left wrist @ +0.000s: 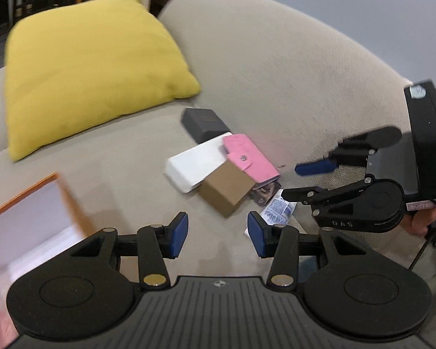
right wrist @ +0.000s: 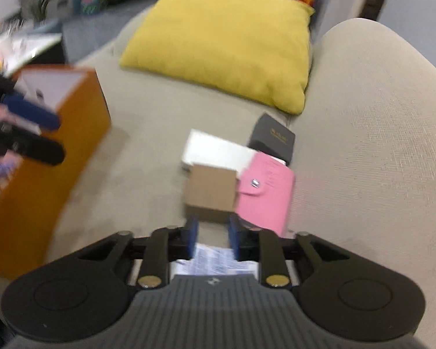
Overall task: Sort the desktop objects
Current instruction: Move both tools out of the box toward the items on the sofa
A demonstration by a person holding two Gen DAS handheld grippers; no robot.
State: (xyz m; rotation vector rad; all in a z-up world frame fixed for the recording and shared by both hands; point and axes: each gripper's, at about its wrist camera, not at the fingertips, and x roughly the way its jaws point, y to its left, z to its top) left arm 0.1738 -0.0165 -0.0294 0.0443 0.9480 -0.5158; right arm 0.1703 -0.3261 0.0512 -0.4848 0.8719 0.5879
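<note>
Nearest in the left wrist view, the left gripper (left wrist: 217, 234) is hovering over the beige sofa (left wrist: 290, 67) with its blue pads spread wide and nothing between them. To its left an orange box (left wrist: 69, 200) is showing only a blurred corner and a white inside wall; the rest is running out of frame.

In the right wrist view, the right gripper (right wrist: 213, 237) is hanging just above a printed white packet (right wrist: 215, 257), fingers parted with a gap between them. Most of the packet is lying hidden under the gripper body, its text is too smeared to read, and whether the pads are touching it cannot be told. In the left view the same packet (left wrist: 276, 210) is peeking out beside a dark card (left wrist: 264, 193), which is largely covered by the pile.

Just beyond, the things to be sorted are sitting in a heap on the seat: a brown box (right wrist: 210, 193) in front, a pink wallet (right wrist: 266, 195) with a snap leaning against its right side, a white box (right wrist: 218, 148) partly buried behind both, and a black box (right wrist: 273, 139) at the back with gold lettering too blurred to make out.

Farther still, a yellow cushion (right wrist: 223, 37) is resting against the sofa corner. The room behind it is dissolving into motion blur
</note>
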